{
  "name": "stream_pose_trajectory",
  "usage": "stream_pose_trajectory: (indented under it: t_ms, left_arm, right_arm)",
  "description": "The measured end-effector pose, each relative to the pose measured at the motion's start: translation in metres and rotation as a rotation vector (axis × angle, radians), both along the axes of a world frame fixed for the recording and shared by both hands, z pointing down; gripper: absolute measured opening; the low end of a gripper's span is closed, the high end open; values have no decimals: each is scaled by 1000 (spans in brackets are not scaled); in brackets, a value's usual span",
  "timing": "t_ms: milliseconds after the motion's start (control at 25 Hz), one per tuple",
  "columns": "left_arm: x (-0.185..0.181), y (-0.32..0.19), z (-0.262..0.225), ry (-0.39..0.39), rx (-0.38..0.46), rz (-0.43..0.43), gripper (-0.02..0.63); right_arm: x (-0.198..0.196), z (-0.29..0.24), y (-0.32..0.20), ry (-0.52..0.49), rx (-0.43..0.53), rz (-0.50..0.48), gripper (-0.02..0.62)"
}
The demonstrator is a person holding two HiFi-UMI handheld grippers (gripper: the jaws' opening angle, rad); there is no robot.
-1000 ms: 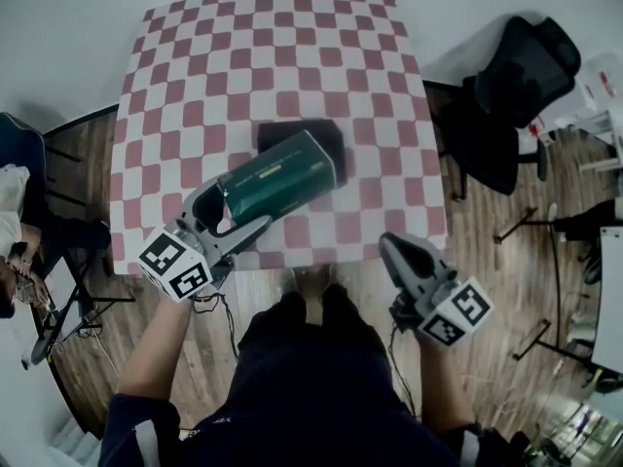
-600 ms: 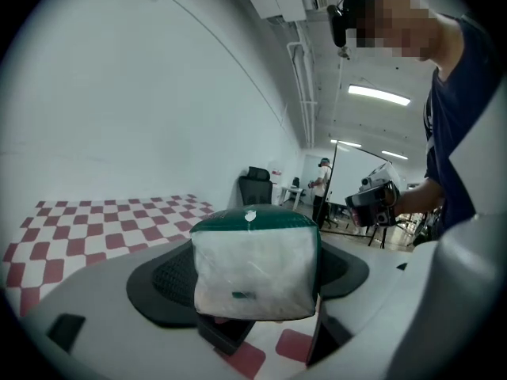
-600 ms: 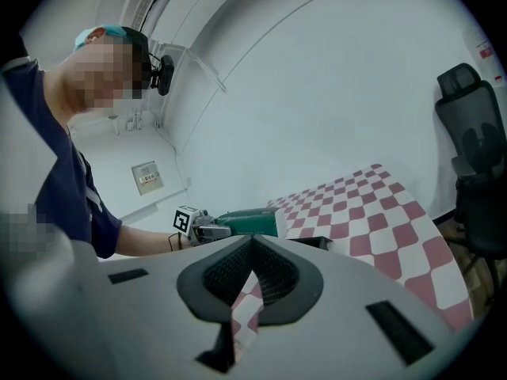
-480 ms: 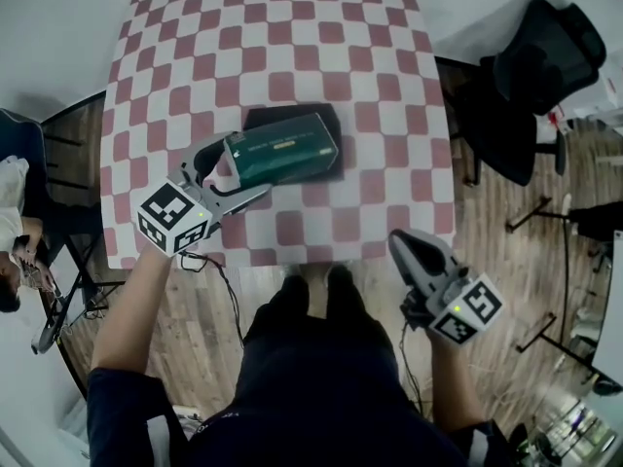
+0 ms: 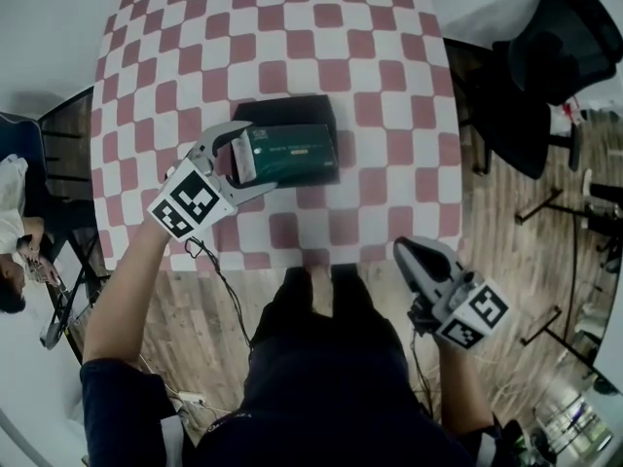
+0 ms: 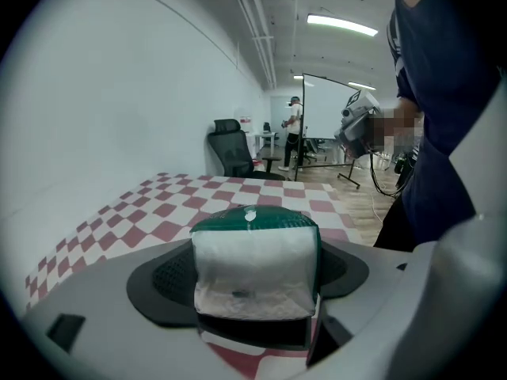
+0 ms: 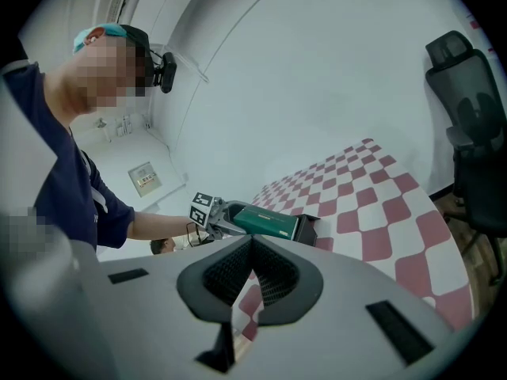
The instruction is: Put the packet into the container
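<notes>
A dark green packet (image 5: 292, 154) with a white end (image 6: 253, 271) is held level over a black container (image 5: 289, 111) on the red-and-white checked table (image 5: 195, 66). My left gripper (image 5: 238, 159) is shut on the packet's near white end. The packet covers most of the container; whether it rests inside I cannot tell. The right gripper view shows the packet (image 7: 269, 222) reaching over the container (image 7: 307, 228), with the left gripper (image 7: 218, 212) behind it. My right gripper (image 5: 414, 256) hangs off the table's near right corner, jaws shut (image 7: 252, 271) on nothing.
A black office chair (image 5: 555, 56) stands beyond the table's right edge on the wooden floor (image 5: 506, 222). Another person (image 5: 15, 251) is at the far left. A cable (image 5: 219, 280) trails from the left gripper past the table's near edge.
The left gripper has carried the packet away from me and leftward, from tilted to level over the container. The right gripper has stayed off the table's near right corner.
</notes>
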State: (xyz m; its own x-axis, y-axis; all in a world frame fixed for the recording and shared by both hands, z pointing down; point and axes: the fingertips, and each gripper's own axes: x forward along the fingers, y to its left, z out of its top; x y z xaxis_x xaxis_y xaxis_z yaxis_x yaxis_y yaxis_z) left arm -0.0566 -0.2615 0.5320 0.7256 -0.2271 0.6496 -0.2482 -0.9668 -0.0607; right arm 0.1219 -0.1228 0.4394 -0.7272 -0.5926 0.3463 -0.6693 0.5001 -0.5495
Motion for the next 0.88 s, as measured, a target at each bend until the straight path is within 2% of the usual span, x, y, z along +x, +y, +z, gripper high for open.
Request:
stream_pose_trajectory:
  t_ms: [360,720,880]
  left_arm:
    - [-2,-1,20,-75,18,59,443]
    - [8,1,31,-90,64,119,443]
    - [7,3,38,-119,76,139,445]
  right_arm:
    - [3,14,0,-6,-36,-15,12]
    - [-8,23,6,-14,-69,-38,12]
    - [-14,23,8,-14,-72,-44,12]
